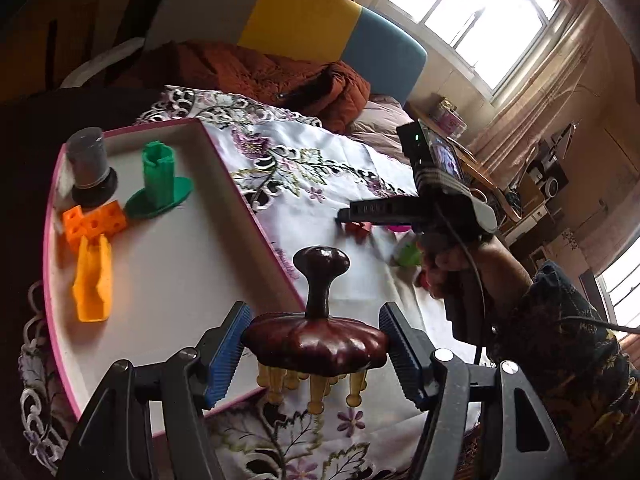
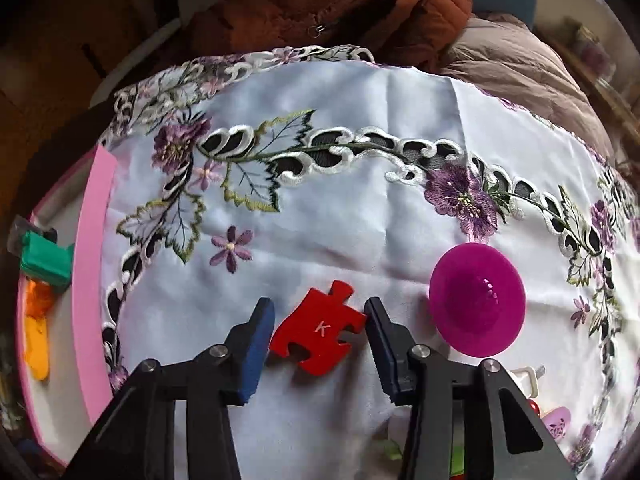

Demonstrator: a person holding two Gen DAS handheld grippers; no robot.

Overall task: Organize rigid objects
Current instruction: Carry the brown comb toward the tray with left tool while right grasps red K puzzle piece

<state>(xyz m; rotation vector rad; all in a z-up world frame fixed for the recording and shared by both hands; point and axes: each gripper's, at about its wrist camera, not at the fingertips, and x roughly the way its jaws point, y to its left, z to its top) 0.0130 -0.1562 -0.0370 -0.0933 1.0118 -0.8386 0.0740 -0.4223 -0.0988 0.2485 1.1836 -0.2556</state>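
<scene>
My left gripper (image 1: 315, 346) is shut on a dark wooden scalp massager (image 1: 318, 338), holding it by its round base above the near corner of the pink-rimmed tray (image 1: 180, 280). The tray holds a green piece (image 1: 160, 180), a grey cup (image 1: 90, 168), orange cubes (image 1: 94, 224) and an orange scoop (image 1: 94, 284). My right gripper (image 2: 320, 320) is open, its fingers on either side of a red puzzle piece marked K (image 2: 318, 330) lying on the cloth. The right gripper also shows in the left wrist view (image 1: 348, 216).
A magenta round funnel (image 2: 478, 300) lies right of the red piece. Small pink, white and green items (image 2: 532, 400) sit at the lower right. The embroidered white cloth (image 2: 320, 208) covers the table. A brown jacket (image 2: 328, 16) lies behind it.
</scene>
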